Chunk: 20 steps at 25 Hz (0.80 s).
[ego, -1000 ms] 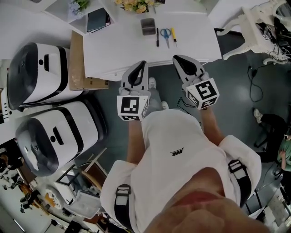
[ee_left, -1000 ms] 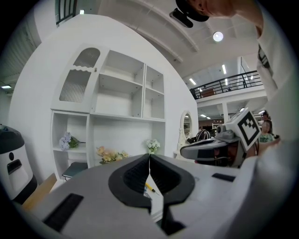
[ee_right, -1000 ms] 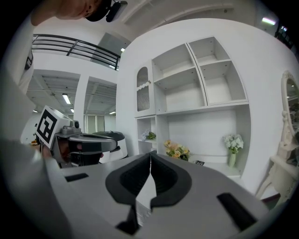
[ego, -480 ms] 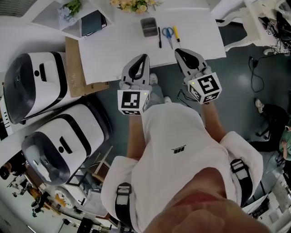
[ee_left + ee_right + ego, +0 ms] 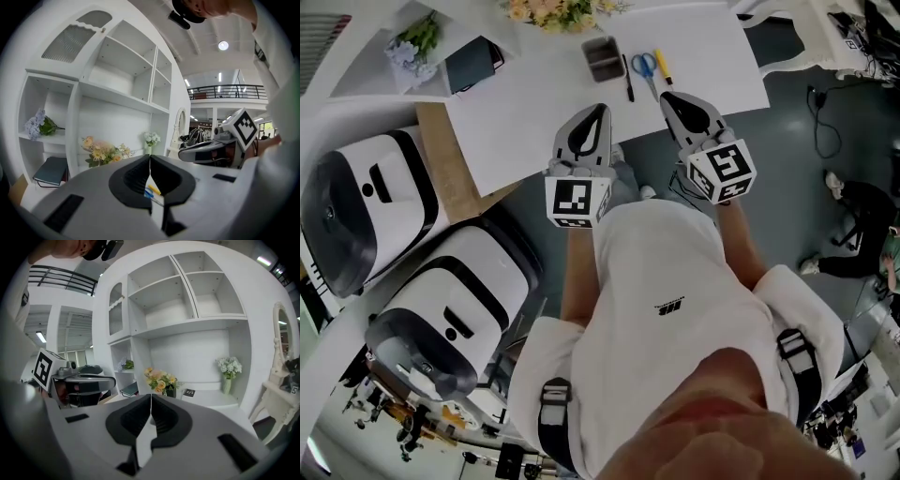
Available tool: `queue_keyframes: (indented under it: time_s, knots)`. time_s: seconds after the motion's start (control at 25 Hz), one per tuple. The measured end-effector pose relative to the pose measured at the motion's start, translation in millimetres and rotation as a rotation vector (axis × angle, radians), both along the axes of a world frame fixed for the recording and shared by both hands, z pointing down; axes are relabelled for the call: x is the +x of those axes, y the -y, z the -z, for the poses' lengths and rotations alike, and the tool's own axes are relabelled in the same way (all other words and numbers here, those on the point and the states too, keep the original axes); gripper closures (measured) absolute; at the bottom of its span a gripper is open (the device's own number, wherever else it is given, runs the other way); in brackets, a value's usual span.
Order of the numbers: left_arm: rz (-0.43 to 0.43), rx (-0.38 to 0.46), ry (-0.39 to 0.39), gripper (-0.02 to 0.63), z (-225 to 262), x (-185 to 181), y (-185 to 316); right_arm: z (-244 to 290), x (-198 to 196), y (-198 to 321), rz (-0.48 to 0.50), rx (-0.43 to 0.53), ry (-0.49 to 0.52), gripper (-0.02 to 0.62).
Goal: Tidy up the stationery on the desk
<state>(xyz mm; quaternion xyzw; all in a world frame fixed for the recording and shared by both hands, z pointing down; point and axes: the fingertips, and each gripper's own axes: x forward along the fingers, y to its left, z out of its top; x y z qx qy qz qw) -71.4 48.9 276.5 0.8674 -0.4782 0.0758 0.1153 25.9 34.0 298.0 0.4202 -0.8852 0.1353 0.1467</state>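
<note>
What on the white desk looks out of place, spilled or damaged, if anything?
Nothing looks spilled or damaged. Only the black pen, the blue scissors and the yellow pen lie loose on the desk, beside the grey box, not in it.

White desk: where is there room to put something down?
The white desk is bare across its wide left part, from the grey rectangular box out to the left edge. Another bare patch lies right of the yellow pen. It is crowded in the middle: box, black pen, blue-handled scissors and yellow pen lie close together.
</note>
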Motion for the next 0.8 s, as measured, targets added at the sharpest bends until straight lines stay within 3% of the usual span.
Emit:
queue_keyframes:
  time_s: [0.48, 0.8]
  knots:
    - [-0.139, -0.082, -0.019, 0.606, -51.4, 8.5, 52.2, -60.9, 4.4, 46.3, -0.116, -0.094, -0.076, 0.598]
    - [-0.220, -0.135, -0.021, 0.606, -76.5, 44.3, 71.1, -94.8, 31.8, 68.3, -0.162, -0.154, -0.120, 0.597]
